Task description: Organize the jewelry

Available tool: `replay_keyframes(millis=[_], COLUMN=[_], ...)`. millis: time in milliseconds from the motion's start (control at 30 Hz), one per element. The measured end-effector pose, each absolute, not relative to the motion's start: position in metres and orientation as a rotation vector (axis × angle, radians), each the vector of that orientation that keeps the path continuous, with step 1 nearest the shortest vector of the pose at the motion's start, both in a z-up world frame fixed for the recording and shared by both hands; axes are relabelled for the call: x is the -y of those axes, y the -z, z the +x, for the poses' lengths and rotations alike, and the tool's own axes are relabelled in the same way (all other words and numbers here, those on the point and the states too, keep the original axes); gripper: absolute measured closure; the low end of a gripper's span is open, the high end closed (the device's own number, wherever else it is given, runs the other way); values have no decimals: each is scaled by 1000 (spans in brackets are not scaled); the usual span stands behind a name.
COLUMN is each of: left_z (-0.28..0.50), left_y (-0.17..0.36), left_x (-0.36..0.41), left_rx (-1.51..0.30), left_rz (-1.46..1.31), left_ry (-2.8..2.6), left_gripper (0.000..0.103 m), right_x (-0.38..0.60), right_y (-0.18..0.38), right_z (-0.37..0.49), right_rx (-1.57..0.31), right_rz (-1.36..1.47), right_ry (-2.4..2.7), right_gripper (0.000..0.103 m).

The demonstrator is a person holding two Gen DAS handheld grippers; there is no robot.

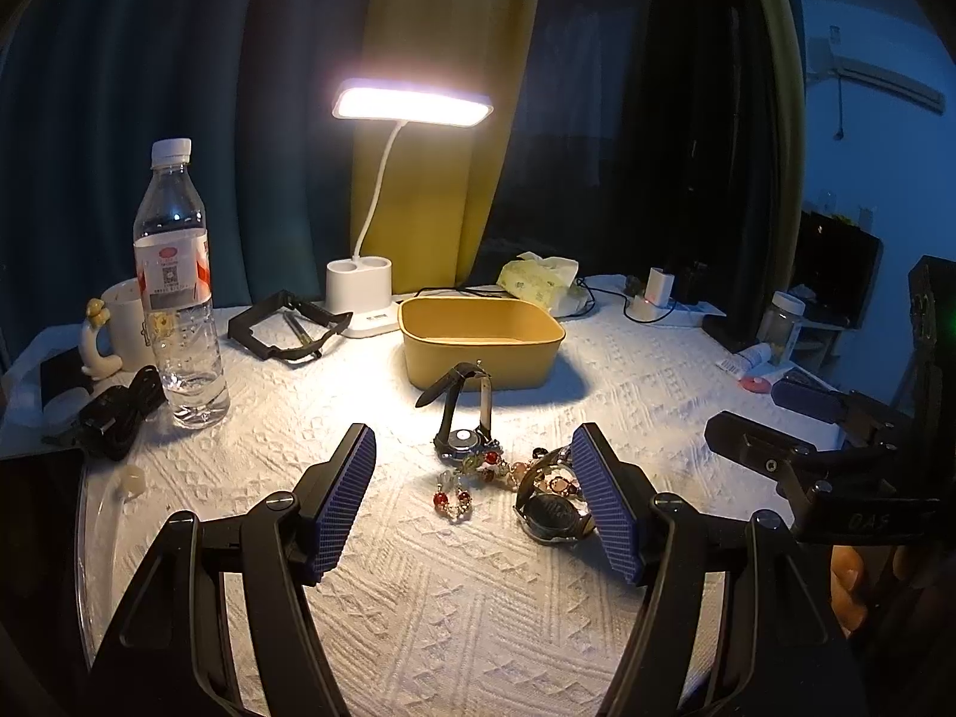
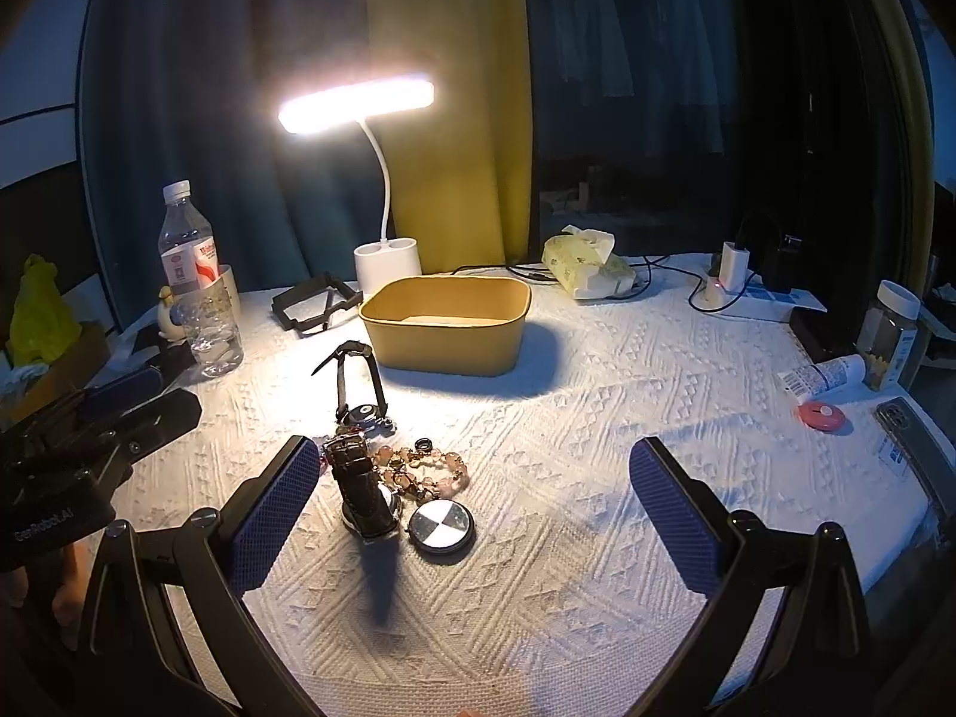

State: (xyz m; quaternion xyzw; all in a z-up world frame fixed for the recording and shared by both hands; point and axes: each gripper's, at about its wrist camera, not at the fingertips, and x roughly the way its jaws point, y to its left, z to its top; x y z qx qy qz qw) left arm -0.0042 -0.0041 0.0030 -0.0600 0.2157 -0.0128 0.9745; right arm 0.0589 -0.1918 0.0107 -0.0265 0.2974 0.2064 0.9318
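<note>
Hovering low over a white textured tablecloth [image 1: 478,597], the left gripper [image 1: 481,502] has its blue-padded fingers spread wide and holds nothing; a small heap of jewelry lies on the cloth between and just beyond its fingertips. In that heap a black-strapped watch [image 1: 463,418] stands with its strap looped upward, a beaded bracelet [image 1: 478,475] with red and pale beads curls in front of it, and a second watch [image 1: 552,517] with a dark dial lies touching the inner face of the right-hand finger. The right gripper [image 2: 475,505] is likewise wide open and empty, set beside the same heap: from its view a glossy dark watch strap [image 2: 361,493] sits just beside its left finger, pink beads [image 2: 427,472] curl behind, and a round compact [image 2: 442,526] lies flat on the cloth next to the strap. Behind the jewelry stands a yellow box [image 1: 481,337], open at the top, well apart from the heap. A lit desk lamp [image 1: 412,104] shines down from behind the box, a water bottle [image 1: 176,293] stands at the left by a white mug [image 1: 122,322], and a tissue pack [image 1: 541,281] lies at the rear.
</note>
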Motion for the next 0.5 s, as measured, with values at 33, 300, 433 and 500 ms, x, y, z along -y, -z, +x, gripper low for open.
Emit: replay_keyframes(millis=[33,300,433,500], left_z=[-4,-5,-3,-3], left_y=[-3,-3,-3,-3], left_x=[4,6,6,7], left_rx=[-435,-432,-436,-436], left_rz=[-121,-115,-119,-115], left_ry=[27,40,46,45], left_gripper=[32,32,32,32], right_x=[192,190,191,191], right_y=[-11,-13,-13,-13], right_z=[58,58,58,58], right_rx=[-607,-606,-601,-601], right_rz=[-56,-55,-51,-51], right_ry=[-421,-426,-428,-426], right_gripper=[1,1,1,1])
